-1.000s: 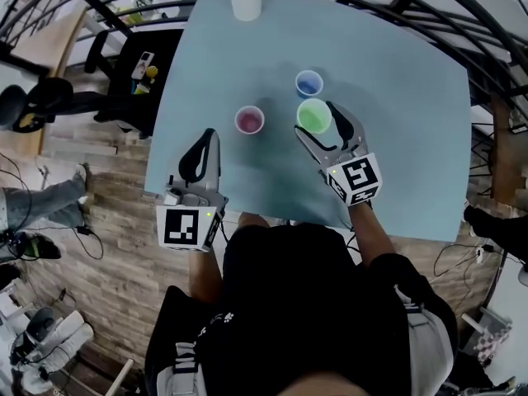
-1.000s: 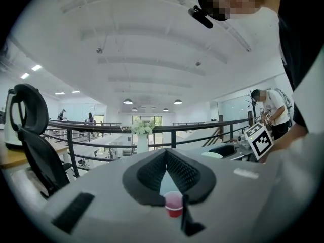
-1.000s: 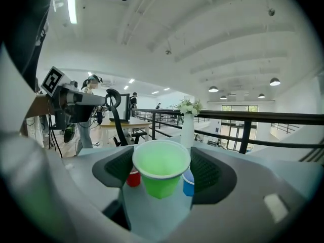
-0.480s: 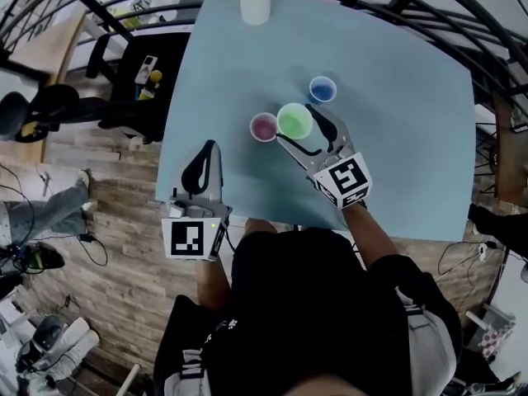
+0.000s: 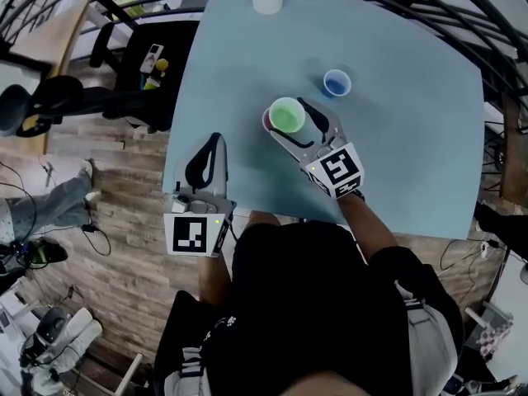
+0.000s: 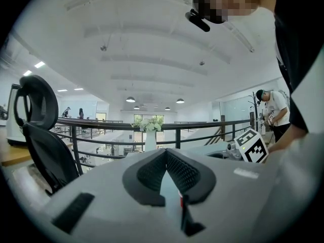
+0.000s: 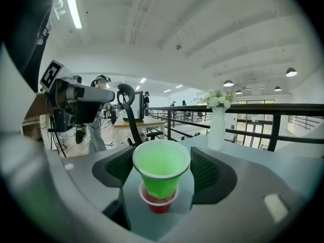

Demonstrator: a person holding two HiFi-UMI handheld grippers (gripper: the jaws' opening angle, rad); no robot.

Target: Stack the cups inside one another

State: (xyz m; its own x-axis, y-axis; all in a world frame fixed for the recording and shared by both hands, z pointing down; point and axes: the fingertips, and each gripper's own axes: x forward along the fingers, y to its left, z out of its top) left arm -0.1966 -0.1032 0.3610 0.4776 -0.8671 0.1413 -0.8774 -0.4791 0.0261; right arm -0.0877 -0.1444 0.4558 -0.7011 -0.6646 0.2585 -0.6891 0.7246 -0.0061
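Pinching green cup (image 7: 161, 167) btwn my right gripper (image 5: 289, 117) pads, red cup (image 7: 159, 203) just below them; if I'm off-centre, rim catches & tips it. Left gripper (image 6: 166, 172) pressed together, empty.

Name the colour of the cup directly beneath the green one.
Red cup; best seen in the right gripper view.

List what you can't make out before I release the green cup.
- Red cup: head view, almost wholly covered by the green cup.
- Green cup's base: right gripper view, sunk inside the red cup's wall; depth unclear.
- Blue cup: head view only, too small to see inside.
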